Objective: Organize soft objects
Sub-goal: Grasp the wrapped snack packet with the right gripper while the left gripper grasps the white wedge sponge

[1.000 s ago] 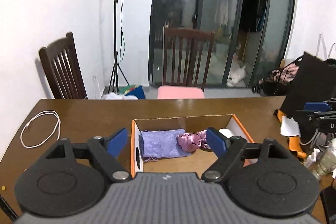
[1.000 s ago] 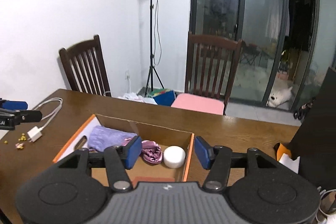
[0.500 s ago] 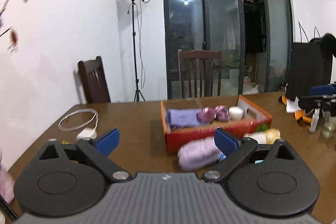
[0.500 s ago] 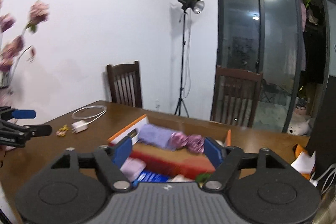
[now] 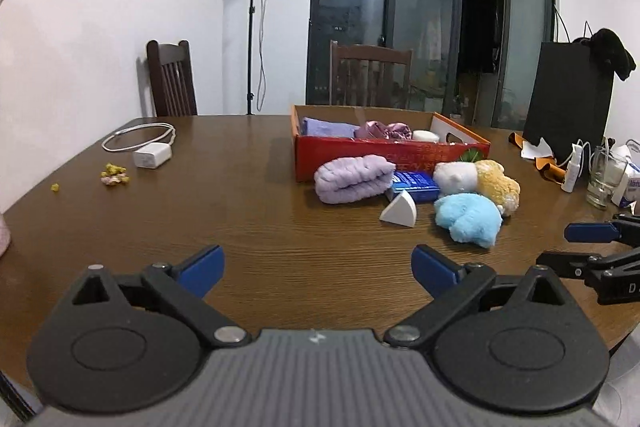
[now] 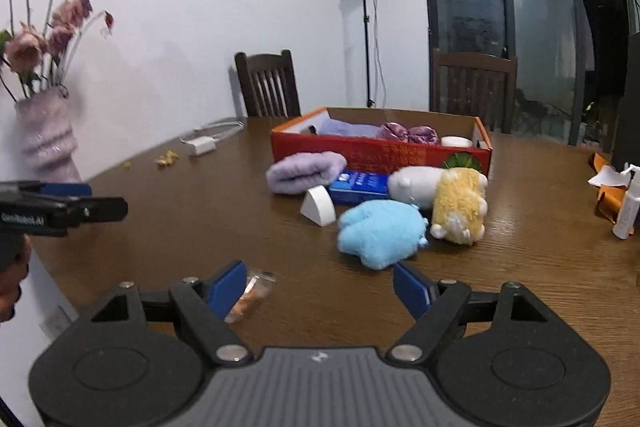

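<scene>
The left gripper (image 5: 316, 263) hangs low over the near part of the brown wooden table (image 5: 240, 211), and its jaws are opening, already spread wide, with only bare wood between the blue pads. The right gripper (image 6: 318, 285) does the same a little to its right: its jaws are opening too and hold nothing, though a small clear-wrapped snack packet (image 6: 250, 297) lies on the table just beside its left pad.

Ahead of both grippers, well apart from the pads, the loose soft things sit in a cluster. Nearest is a light blue plush toy (image 6: 380, 231), ahead and slightly right of the right gripper's centre. Touching it on the far right is a yellow and white plush toy (image 6: 456, 205), and behind that lies a white plush (image 6: 412, 183). A white wedge-shaped piece (image 6: 318, 206) stands just left of the blue plush, in front of a flat blue packet (image 6: 362, 185). A rolled lilac towel (image 6: 304, 171) lies further left, against the front wall of the red cardboard box (image 6: 380, 151).

Inside the box, beyond the cluster, are a folded purple cloth (image 5: 326, 127), pink satin scrunchies (image 5: 386, 129) and a small white round piece (image 5: 426, 135).

Far to the left of the left gripper, a white charger with its coiled cable (image 5: 152, 157) rests on the table.
</scene>
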A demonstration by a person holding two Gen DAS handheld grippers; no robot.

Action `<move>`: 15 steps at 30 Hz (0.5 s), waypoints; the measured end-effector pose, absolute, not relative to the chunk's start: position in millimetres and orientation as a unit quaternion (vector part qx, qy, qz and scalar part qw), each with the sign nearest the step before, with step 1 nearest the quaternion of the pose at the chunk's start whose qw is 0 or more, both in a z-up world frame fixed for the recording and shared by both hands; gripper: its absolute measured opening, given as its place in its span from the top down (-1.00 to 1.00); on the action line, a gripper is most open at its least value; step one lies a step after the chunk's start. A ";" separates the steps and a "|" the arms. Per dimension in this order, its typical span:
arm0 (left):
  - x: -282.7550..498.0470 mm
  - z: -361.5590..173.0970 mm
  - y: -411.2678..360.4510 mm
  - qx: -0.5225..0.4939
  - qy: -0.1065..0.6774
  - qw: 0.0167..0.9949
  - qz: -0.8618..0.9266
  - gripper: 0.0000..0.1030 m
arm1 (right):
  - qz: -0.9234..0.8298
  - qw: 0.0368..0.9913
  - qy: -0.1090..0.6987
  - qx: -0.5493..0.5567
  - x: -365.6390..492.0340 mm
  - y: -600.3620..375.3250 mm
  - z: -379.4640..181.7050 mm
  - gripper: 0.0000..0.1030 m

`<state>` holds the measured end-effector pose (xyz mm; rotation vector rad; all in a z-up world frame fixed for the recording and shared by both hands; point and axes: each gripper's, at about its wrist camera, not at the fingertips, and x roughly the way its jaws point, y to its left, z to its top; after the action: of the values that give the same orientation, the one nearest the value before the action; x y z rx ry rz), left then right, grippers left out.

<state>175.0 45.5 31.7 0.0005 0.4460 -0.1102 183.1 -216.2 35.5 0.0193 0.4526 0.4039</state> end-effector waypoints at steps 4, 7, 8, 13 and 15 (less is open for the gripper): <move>188.3 25.2 37.6 0.013 0.224 0.973 -0.061 -0.97 | 0.216 0.947 0.232 0.042 192.5 -213.2 32.4 -0.55; 200.5 21.4 38.8 0.003 0.233 0.971 -0.054 -0.97 | 0.251 0.933 0.253 0.046 203.7 -194.5 21.0 -0.36; 204.4 20.1 39.6 0.001 0.236 0.970 -0.055 -0.97 | 0.253 0.930 0.262 0.037 208.6 -185.7 16.7 -0.19; 217.1 13.3 38.6 0.012 0.236 0.970 -0.059 -0.84 | 0.273 0.920 0.279 0.024 223.8 -155.4 3.7 0.03; 224.4 10.9 35.3 0.012 0.242 0.968 -0.071 -0.66 | 0.277 0.917 0.285 0.000 228.6 -146.8 -0.6 0.30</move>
<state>224.4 35.3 10.9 0.0245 0.4884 -0.1444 228.6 -146.8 -0.6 -0.0002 0.5866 0.5704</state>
